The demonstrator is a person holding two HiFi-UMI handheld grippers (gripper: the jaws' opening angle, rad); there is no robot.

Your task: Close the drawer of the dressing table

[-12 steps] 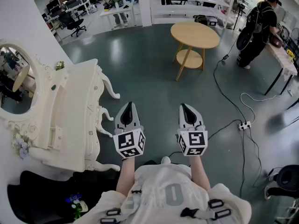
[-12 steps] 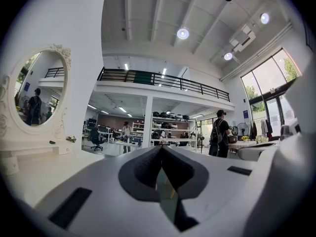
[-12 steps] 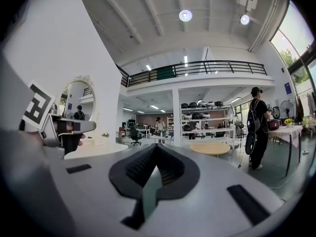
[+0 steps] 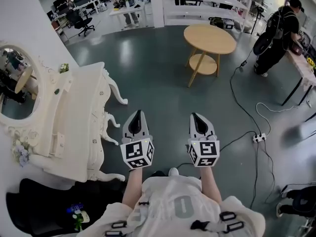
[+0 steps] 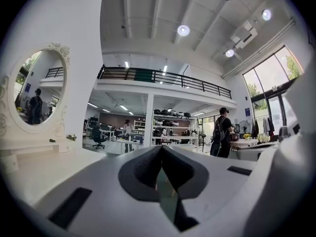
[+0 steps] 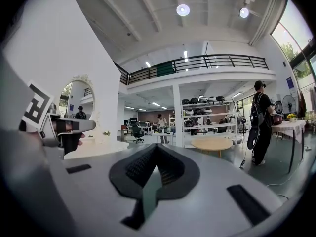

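We hold the left gripper (image 4: 138, 115) and the right gripper (image 4: 194, 117) side by side at six o'clock, each with its jaws pressed together on nothing. The dressing table (image 4: 74, 107) stands at nine o'clock, apart from both, its drawer front (image 4: 100, 113) turned toward the left gripper. A round table (image 4: 210, 38) stands farther off at one o'clock.

Bright, even daylight and ceiling lamps (image 5: 183, 30); strong fisheye curvature, dark corners in gripper views.

round wooden table (image 4: 210, 38), power strip (image 4: 258, 138), office chair (image 4: 79, 21)
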